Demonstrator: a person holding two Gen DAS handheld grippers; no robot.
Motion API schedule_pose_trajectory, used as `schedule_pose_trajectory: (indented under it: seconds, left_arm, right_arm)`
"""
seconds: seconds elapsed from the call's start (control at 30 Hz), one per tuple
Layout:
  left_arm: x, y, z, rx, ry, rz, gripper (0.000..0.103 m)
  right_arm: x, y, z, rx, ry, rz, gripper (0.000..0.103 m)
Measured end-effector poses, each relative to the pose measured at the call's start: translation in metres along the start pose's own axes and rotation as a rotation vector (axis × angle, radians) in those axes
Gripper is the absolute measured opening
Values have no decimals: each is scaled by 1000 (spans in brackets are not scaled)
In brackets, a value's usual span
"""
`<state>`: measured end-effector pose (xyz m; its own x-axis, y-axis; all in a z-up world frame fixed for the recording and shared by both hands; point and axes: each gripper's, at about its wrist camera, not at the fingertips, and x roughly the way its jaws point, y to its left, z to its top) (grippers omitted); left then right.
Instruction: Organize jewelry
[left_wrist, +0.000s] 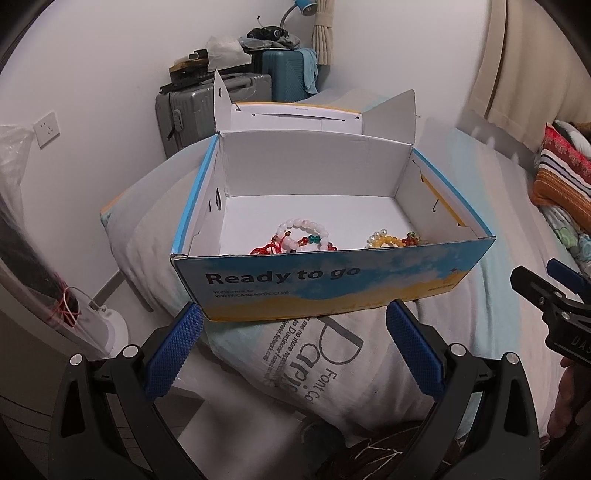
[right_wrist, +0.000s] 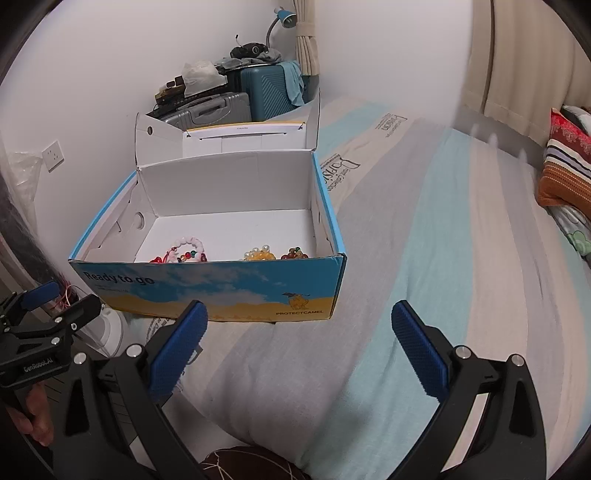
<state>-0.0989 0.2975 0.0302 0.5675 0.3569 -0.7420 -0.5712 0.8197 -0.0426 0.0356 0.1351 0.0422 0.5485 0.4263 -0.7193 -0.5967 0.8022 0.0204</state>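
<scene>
Box (left_wrist: 332, 284): exterior printed in sky blue with white cloud shapes above a yellow band; dark lettering; interior plain white. Bracelets in the box: one of white beads (left_wrist: 306, 227), one with red cord and green beads (left_wrist: 271, 245), one of yellow and pearl-white beads (left_wrist: 384, 240). Left tongs (left_wrist: 295, 347) and right tongs (right_wrist: 299, 339): black frames, blue cross-hatched pads. Bedcover (right_wrist: 424, 258): broad stripes of pale blue, grey and cream with dark printed text. Pillow (right_wrist: 565, 173): red, orange, white and dark stripes. Suitcases: one grey (left_wrist: 184, 110), one teal (left_wrist: 284, 74).

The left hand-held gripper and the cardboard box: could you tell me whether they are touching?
Apart. In the right wrist view, the left hand-held gripper stands open, left of the cardboard box, with a gap between them.
</scene>
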Motion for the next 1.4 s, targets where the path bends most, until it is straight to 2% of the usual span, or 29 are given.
schedule_pose_trajectory:
  seconds: [0.1, 0.27, 0.83, 1.1, 1.2, 1.4]
  left_arm:
    - [-2, -1, 1, -6, -7, 17, 97]
    - [-4, 1, 3, -34, -5, 4, 97]
    - [-12, -11, 5, 6, -58, 19, 97]
    - [-9, -8, 6, -28, -30, -32, 97]
    - [-12, -12, 6, -5, -51, 0, 97]
    - [-13, -13, 8, 0, -58, 13, 97]
  right_arm:
    - [0, 2, -1, -6, -1, 0, 96]
    - [-1, 2, 0, -7, -4, 4, 96]
    - [-1, 5, 4, -9, -8, 7, 96]
    - [-2, 10, 8, -18, -13, 12, 96]
    - [-3, 10, 9, -22, -10, 14, 96]
    - [-4, 12, 10, -25, -10, 14, 96]
